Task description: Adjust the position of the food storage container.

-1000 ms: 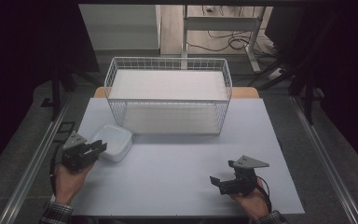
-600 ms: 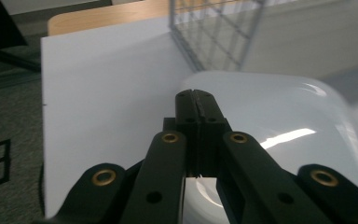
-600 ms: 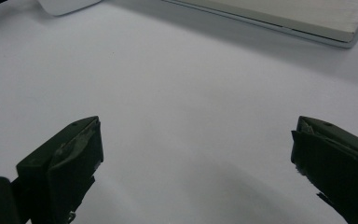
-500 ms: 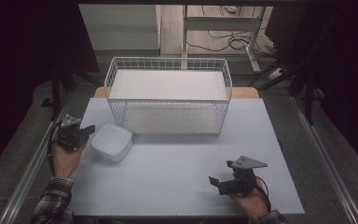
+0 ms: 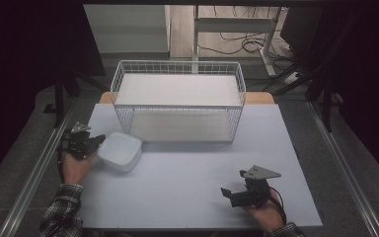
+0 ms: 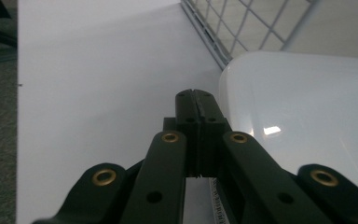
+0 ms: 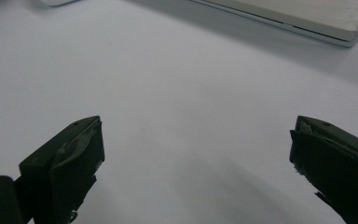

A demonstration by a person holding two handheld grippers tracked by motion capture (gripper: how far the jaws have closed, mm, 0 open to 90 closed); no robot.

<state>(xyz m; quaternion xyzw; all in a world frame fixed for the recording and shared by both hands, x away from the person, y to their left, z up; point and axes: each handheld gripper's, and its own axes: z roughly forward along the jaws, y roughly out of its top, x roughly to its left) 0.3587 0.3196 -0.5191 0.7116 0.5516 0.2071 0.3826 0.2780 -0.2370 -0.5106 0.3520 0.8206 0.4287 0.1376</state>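
A white square bowl [image 5: 121, 150] lies on the pale table [image 5: 187, 173] at the front left, just in front of the wire basket [image 5: 237, 111]. My left gripper [image 5: 97, 141] is shut with nothing between its jaws, its tips right at the bowl's left edge. In the left gripper view the closed jaws [image 6: 196, 98] point along the table beside the bowl's glossy side [image 6: 307, 107]; I cannot tell whether they touch it. My right gripper [image 5: 227, 192] rests low at the front right, open, with bare table between its pads [image 7: 81, 149].
The white wire basket stands at the back middle of the table with a flat white board [image 5: 177, 90] on its upper level. Its lower corner [image 6: 223, 32] is close ahead of the left jaws. Dark floor and metal rails [image 5: 345, 168] flank the table.
My left gripper drew back to the left off the bowl and now sits shut at its edge. The bowl and the right gripper have stayed where they were.
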